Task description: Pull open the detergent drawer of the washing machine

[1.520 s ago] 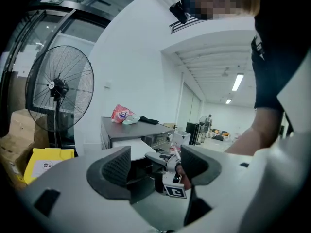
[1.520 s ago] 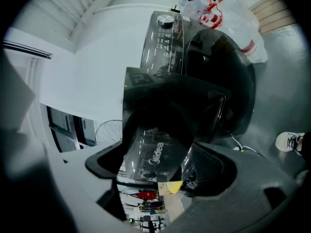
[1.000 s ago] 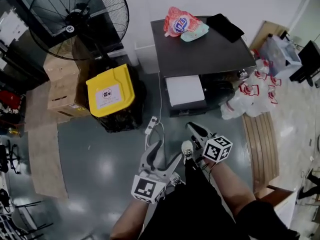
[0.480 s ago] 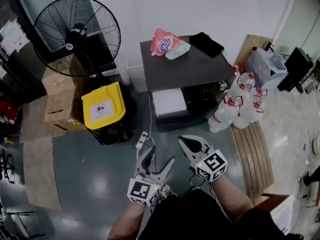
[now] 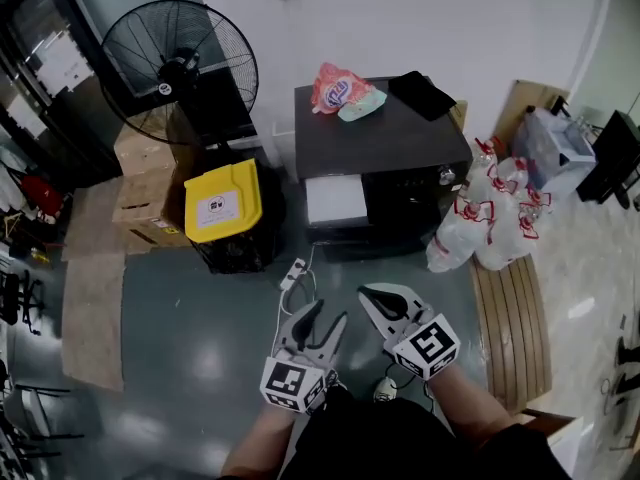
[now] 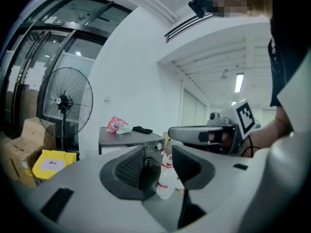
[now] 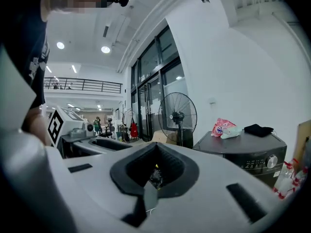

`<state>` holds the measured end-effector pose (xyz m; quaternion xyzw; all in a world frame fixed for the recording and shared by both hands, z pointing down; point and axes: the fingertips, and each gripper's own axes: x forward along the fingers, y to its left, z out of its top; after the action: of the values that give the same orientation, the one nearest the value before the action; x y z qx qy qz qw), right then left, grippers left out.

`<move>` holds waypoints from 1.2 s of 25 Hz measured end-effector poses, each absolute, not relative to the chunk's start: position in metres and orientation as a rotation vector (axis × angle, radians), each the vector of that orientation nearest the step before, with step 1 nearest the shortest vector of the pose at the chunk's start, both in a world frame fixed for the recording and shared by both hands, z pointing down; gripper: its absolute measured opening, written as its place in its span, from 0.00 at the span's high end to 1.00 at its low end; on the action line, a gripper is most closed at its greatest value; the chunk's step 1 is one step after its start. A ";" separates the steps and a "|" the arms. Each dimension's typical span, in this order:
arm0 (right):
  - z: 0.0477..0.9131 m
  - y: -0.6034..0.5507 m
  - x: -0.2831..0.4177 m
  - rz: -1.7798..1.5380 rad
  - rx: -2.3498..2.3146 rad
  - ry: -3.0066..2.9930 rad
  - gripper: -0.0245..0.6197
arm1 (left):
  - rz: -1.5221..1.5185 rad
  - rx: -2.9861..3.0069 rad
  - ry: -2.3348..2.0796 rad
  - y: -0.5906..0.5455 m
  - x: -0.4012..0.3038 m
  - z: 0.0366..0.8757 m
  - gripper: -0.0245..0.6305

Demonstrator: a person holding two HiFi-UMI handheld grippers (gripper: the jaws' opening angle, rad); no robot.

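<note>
Washing machine (image 5: 400, 143) standing well ahead, against the wall | detergent drawer (image 5: 335, 200), the pale panel at its front left, appearing shut | left tongs (image 5: 326, 314) closing on nothing; right tongs (image 5: 372, 296) pressed together, empty | I am advising a level approach, gripping the drawer's edge | fan (image 5: 178, 71), yellow-lidded bin (image 5: 222, 201) and bottles (image 5: 485, 223) flanking; power strip (image 5: 292, 274) lying on the floor between.
</note>
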<state>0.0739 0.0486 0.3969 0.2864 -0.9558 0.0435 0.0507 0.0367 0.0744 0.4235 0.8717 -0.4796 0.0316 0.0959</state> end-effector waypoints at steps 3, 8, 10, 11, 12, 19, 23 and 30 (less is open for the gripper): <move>0.396 0.064 0.088 0.146 0.855 -2.926 0.96 | 0.104 2.539 -1.460 0.091 0.046 0.423 0.83; 0.394 0.082 0.102 0.168 0.841 -2.952 0.96 | 0.139 2.459 -1.535 0.110 0.052 0.429 0.93; 0.395 0.089 0.106 0.178 0.838 -2.955 0.96 | 0.159 2.451 -1.552 0.117 0.056 0.432 0.93; 0.396 0.092 0.108 0.184 0.838 -2.956 0.96 | 0.164 2.449 -1.559 0.120 0.057 0.433 0.94; 0.398 0.095 0.109 0.190 0.837 -2.955 0.96 | 0.165 2.447 -1.566 0.122 0.058 0.434 0.94; 0.400 0.101 0.122 0.184 0.824 -2.942 0.96 | 0.142 2.447 -1.570 0.128 0.072 0.435 0.94; 0.400 0.097 0.125 0.187 0.819 -2.941 0.96 | 0.143 2.451 -1.569 0.125 0.076 0.434 0.94; 0.405 0.090 0.136 0.197 0.829 -2.933 0.96 | 0.151 2.457 -1.560 0.116 0.085 0.436 0.94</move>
<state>0.1362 0.0903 0.4055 0.2711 -0.9594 0.0646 0.0436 0.0851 0.1164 0.4359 0.8377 -0.5317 0.0515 0.1134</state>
